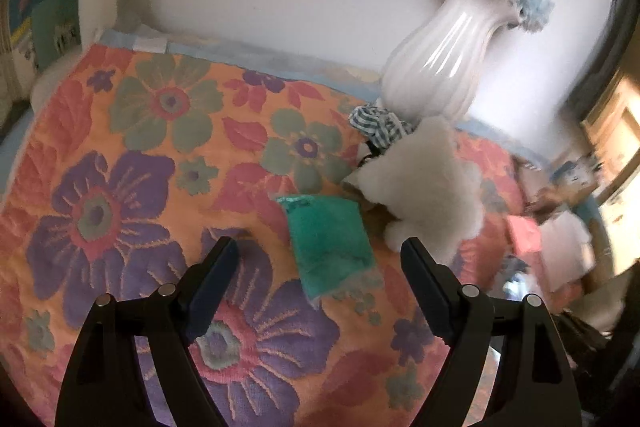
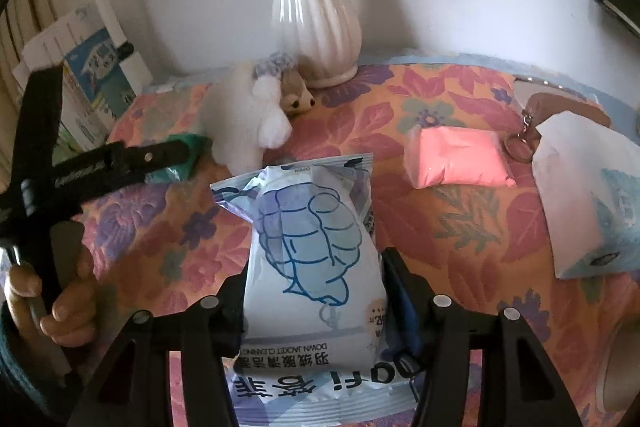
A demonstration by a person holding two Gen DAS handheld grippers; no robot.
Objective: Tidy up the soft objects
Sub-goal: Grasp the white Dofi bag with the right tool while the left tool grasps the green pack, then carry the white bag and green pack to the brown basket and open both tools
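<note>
Left gripper (image 1: 320, 259) over floral cloth (image 1: 132, 163), jaws spread and empty; green packet (image 1: 328, 247) just ahead between fingertips, white plush toy (image 1: 424, 187) beyond right jaw. Right gripper (image 2: 314, 275) clamped on wipes pack (image 2: 316, 267); pink packet (image 2: 456, 157) ahead-right.

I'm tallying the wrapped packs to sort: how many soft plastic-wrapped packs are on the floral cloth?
4: the blue-printed wipes pack between the right hand-held gripper's jaws, the teal pack left of the plush toy, the pink pack, and the white tissue pack far right. Others may be hidden.
</note>
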